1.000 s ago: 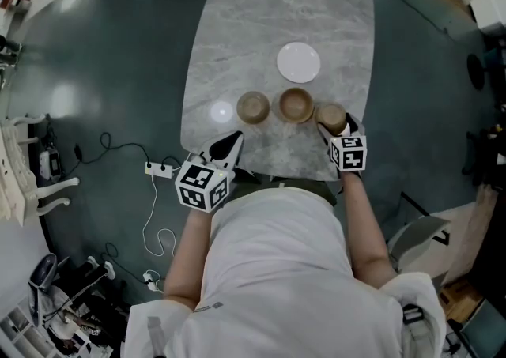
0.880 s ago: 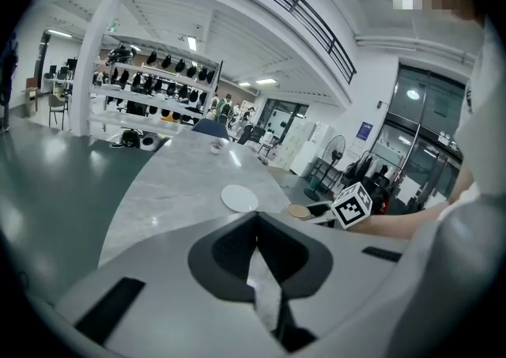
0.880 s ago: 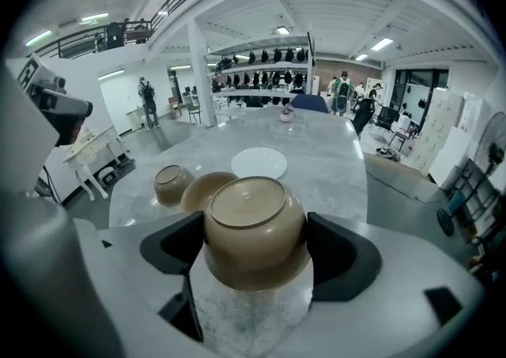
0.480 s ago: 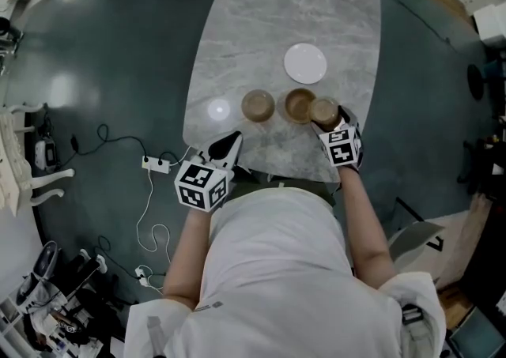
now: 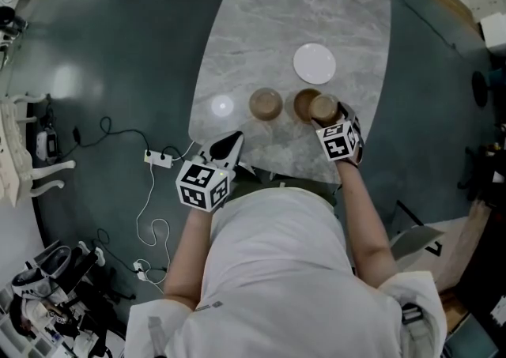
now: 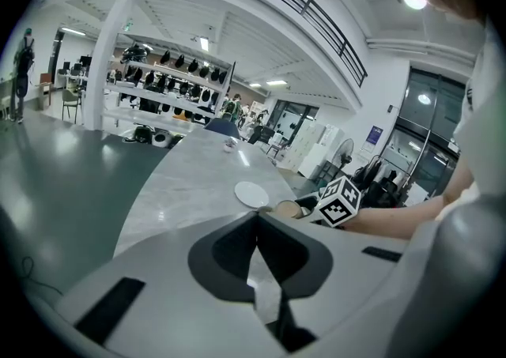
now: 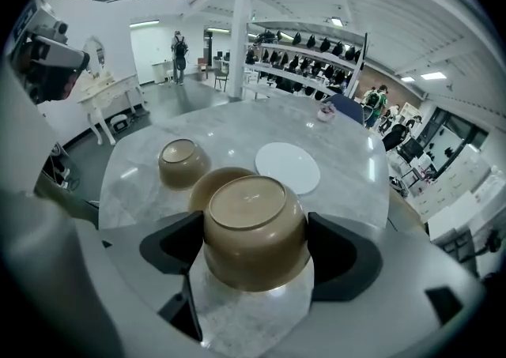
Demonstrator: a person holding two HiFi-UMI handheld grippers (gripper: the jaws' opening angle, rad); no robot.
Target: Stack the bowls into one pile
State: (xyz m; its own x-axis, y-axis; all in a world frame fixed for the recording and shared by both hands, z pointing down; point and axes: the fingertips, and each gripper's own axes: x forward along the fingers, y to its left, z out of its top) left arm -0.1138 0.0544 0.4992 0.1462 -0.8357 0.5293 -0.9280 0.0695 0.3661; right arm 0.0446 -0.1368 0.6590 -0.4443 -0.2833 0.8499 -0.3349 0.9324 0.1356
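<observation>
The right gripper (image 7: 254, 269) has its two jaws pressed on the sides of a brown bowl (image 7: 251, 222) and holds it with the opening upward. This bowl hangs just over the right part of a second brown bowl (image 7: 207, 186), which stands on the marble table (image 7: 237, 123). From these views I cannot tell if the two bowls already touch or if a small gap is between them. A third brown bowl (image 7: 182, 163) stands alone, a little to the left of the second one. A white plate (image 7: 288, 167) lies just behind the bowls.

The left gripper (image 6: 255, 222) hovers near the table's near edge, its jaws pressed together with nothing between them.

In my judgement the task is at its early part. No bowl sits inside another yet. The held bowl must go into the second one, and after this the third bowl must join the pile.
</observation>
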